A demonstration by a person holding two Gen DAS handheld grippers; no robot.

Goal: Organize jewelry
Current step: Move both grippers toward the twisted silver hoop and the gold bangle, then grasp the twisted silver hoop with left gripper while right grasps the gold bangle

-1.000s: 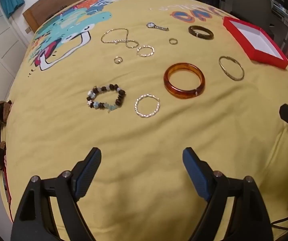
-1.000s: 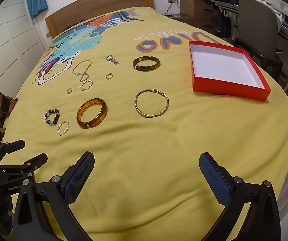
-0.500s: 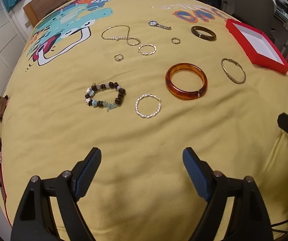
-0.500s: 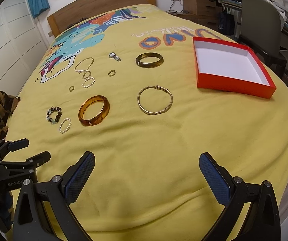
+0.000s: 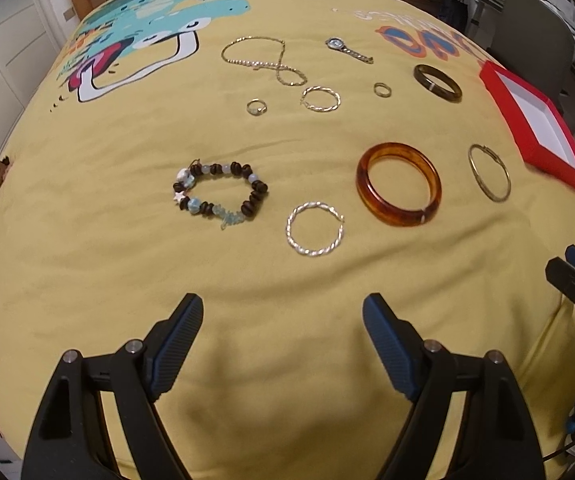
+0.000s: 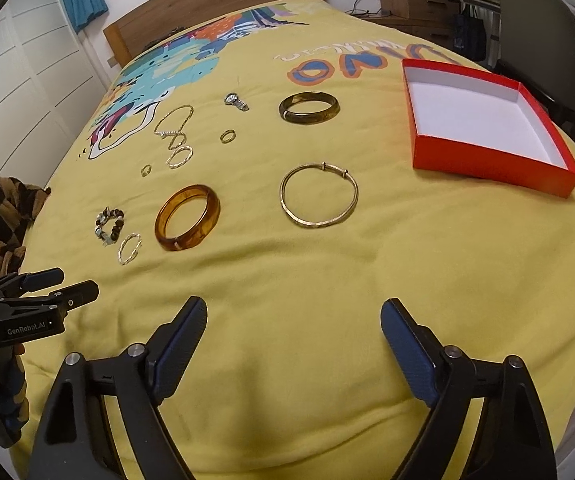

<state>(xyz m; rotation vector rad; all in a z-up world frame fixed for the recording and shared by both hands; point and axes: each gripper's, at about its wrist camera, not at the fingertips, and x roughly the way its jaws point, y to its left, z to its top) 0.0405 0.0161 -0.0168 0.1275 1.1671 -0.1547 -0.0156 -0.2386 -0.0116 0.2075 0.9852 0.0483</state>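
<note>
Both tongs hover over the bed (image 6: pixel 287 360) holding nothing: the left tongs (image 5: pixel 283 340) gape wide, the right tongs (image 6: pixel 293 344) are closing. From the right tongs, the amber bangle (image 6: pixel 187 217) lies at eleven o'clock, the gold bangle (image 6: pixel 318 194) at twelve, the red box (image 6: pixel 487 160) at one.
</note>
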